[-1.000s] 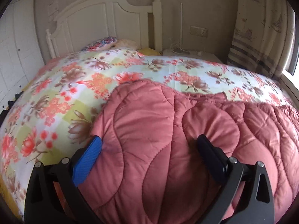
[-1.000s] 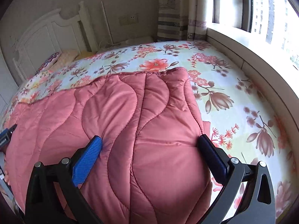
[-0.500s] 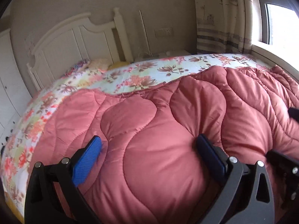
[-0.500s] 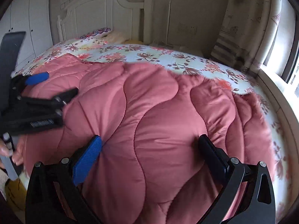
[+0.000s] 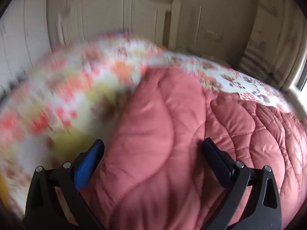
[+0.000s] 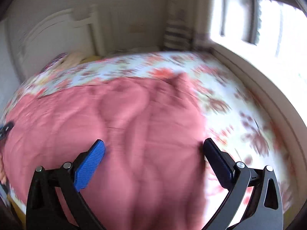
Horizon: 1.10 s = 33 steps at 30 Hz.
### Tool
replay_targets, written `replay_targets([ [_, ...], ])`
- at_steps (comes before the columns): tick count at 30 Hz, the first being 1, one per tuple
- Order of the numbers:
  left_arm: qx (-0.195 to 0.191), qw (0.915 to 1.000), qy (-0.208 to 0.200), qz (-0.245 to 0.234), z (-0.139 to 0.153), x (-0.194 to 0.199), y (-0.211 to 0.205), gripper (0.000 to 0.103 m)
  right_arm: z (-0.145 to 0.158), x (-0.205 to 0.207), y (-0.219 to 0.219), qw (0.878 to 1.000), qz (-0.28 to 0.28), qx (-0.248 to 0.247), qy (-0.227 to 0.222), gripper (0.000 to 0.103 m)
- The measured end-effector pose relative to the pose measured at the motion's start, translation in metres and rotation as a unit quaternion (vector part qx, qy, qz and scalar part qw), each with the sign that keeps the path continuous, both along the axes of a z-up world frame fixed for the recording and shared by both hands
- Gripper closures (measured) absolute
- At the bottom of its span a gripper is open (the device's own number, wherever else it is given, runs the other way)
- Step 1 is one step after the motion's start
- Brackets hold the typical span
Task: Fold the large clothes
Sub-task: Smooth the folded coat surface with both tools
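Observation:
A large pink quilted garment (image 5: 172,143) lies spread across the flowered bed (image 5: 73,88). My left gripper (image 5: 153,151) is open over the garment's left near end, its left edge running up between the fingers. In the right wrist view the same pink garment (image 6: 115,126) fills the middle and left. My right gripper (image 6: 153,149) is open over its right near end, with the garment's right edge by the right finger. Both views are blurred by motion. The left gripper shows faintly at the far left edge of the right wrist view (image 6: 5,128).
A white headboard (image 5: 153,19) stands at the far end of the bed, with pillows (image 6: 63,59) below it. A striped curtain (image 6: 178,36) and a window (image 6: 268,19) run along the right side, with a pale ledge (image 6: 268,99) beside the bed.
Both grippers have swung apart again: the left view turned back toward the garment's left edge, the right view toward its right edge and the window. Both stayed open.

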State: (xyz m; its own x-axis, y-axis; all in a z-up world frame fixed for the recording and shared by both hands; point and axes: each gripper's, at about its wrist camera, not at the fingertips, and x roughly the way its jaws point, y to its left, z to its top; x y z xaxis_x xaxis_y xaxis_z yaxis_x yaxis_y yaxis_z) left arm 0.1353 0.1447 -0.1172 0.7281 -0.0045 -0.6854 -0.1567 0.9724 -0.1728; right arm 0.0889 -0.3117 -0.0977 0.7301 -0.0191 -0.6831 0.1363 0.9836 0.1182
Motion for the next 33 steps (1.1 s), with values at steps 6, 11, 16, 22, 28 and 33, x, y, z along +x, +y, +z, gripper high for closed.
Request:
replay_targets([
  [6, 0.03, 0.9994, -0.019, -0.001, -0.004, -0.002, -0.007, 0.002, -0.019, 0.007, -0.019, 0.997, 0.016, 0.073, 0.024, 0.005],
  [11, 0.036, 0.9978, -0.049, 0.026, 0.01, -0.021, -0.01, 0.002, -0.009, -0.005, -0.014, 0.999, -0.001, 0.044, -0.006, 0.005],
  [16, 0.066, 0.9913, -0.114, 0.003, 0.047, -0.055, -0.041, 0.002, 0.028, -0.034, 0.007, 0.997, -0.006, 0.001, -0.081, 0.005],
  [22, 0.133, 0.9826, -0.096, -0.087, 0.042, -0.073, -0.121, 0.002, 0.038, -0.047, 0.094, 0.987, 0.124, -0.065, -0.077, 0.005],
  [28, 0.161, 0.9794, -0.068, -0.101, -0.001, -0.067, -0.14, 0.002, -0.009, -0.044, 0.133, 0.981, 0.166, -0.093, -0.036, 0.004],
  [33, 0.147, 0.9831, -0.069, -0.085, 0.011, -0.068, -0.119, 0.002, -0.002, -0.04, 0.12, 0.982, 0.173, -0.076, -0.023, 0.005],
])
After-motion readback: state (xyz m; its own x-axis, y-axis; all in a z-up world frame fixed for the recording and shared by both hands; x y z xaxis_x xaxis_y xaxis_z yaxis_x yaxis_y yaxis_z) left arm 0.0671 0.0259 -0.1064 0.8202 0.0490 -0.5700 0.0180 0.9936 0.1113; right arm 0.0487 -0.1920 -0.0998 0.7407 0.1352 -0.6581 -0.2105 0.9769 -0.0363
